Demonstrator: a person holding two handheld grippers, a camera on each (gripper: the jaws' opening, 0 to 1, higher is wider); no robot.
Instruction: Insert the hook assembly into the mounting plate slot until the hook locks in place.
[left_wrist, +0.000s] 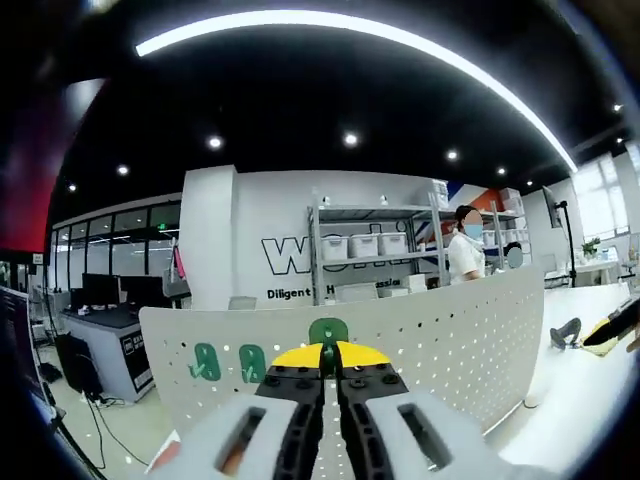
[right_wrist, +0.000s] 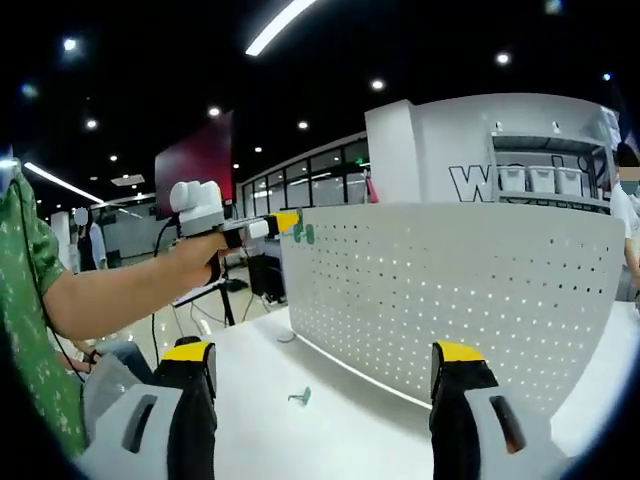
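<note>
Holding a green hook (left_wrist: 328, 333) between closed yellow-tipped jaws, left gripper (left_wrist: 329, 362) pressed up against top edge of white perforated mounting plate (left_wrist: 450, 340); two more green hooks (left_wrist: 228, 362) already seated in plate further left along same edge. Right gripper (right_wrist: 325, 375) jaws spread wide, nothing between them, hovering over white worktop (right_wrist: 330, 420) in front of plate. Risk, as judged: hook tabs missing the slots or going in skewed, then popping loose on release; likely cause a tilted approach, since plate stands free on worktop and could rock or slide under push with right gripper not bracing it. Further risk: a spare small green hook (right_wrist: 299, 397) lying loose on worktop near plate's foot, easily knocked off. Right gripper view gives side look at left gripper against plate's top corner, plus person's hand (right_wrist: 190, 262) and that loose hook. Left gripper view gives seated hooks and jaw closure close up; cannot tell whether held hook is locked.
</note>
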